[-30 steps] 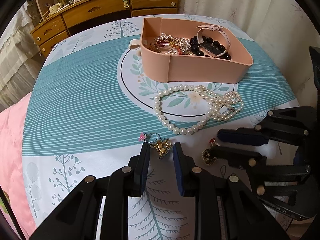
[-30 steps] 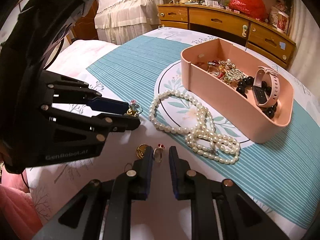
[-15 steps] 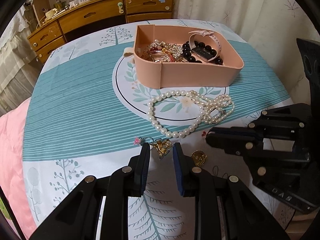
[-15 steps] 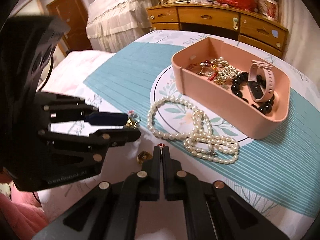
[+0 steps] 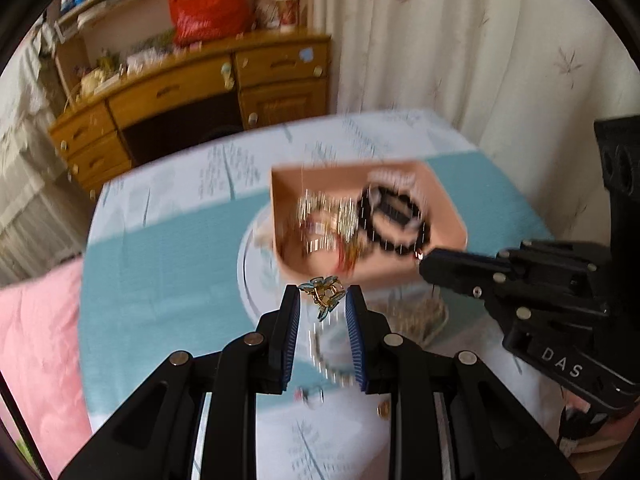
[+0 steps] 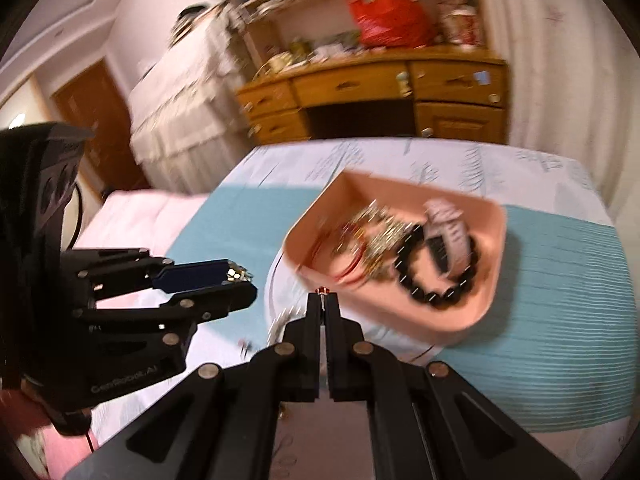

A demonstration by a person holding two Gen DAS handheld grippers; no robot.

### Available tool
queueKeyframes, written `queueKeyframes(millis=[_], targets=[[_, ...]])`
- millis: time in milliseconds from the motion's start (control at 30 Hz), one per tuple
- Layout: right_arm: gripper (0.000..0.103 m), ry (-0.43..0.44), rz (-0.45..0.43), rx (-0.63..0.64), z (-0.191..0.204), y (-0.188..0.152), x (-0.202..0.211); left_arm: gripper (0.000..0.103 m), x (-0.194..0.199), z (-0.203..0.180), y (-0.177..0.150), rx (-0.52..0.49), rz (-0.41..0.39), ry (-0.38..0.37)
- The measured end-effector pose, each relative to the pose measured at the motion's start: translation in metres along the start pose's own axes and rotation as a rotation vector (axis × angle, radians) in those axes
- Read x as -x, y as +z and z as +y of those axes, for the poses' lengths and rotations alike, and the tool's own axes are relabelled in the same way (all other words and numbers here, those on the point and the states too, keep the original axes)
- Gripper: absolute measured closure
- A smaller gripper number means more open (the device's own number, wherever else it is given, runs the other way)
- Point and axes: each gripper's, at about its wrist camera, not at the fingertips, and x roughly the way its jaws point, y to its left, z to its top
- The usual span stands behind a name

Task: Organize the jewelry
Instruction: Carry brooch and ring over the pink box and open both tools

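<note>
My left gripper (image 5: 323,300) is shut on a gold brooch (image 5: 325,295) and holds it in the air in front of the pink tray (image 5: 452,208). My right gripper (image 6: 322,297) is shut on a small red-stone earring (image 6: 321,290), also lifted near the tray's (image 6: 490,300) front wall. The tray holds a black bead bracelet (image 6: 432,280), a pink watch (image 6: 448,228) and tangled gold chains (image 5: 328,216). The pearl necklace (image 5: 416,312) lies on the cloth below. Both views are blurred.
A small gold piece (image 5: 383,410) and a ring (image 5: 312,394) lie on the cloth near the table's front. A wooden dresser (image 5: 192,92) stands behind the table, a curtain (image 5: 460,48) to the right, and pink bedding (image 5: 36,340) to the left.
Both grippers have risen off the cloth with their pieces and moved toward the pink tray. The right gripper closed on the earring a moment earlier.
</note>
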Motion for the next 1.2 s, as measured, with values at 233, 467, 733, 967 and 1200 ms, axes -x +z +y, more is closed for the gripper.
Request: queueKeyframes(millis=[233, 467, 733, 967, 1200], targets=[[0.101, -0.061, -0.063, -0.08, -0.017, 0.011, 0.007, 0.081, -0.004, -0.012, 0.032, -0.066, -0.087, 0.0], [0.1, -0.102, -0.103, -0.108, -0.026, 0.016, 0.011, 0.068, -0.015, -0.011, 0.041, -0.037, -0.065, -0.067], [0.093, -0.111, -0.073, -0.191, -0.035, 0.01, 0.012, 0.031, -0.015, 0.001, 0.037, -0.007, -0.033, -0.037], [0.073, -0.113, -0.03, -0.257, -0.037, -0.004, 0.009, 0.031, -0.019, 0.014, 0.023, -0.002, 0.013, -0.023], [0.051, -0.091, 0.074, -0.346, -0.033, -0.032, -0.001, 0.031, -0.022, 0.024, -0.014, 0.007, 0.113, -0.043]])
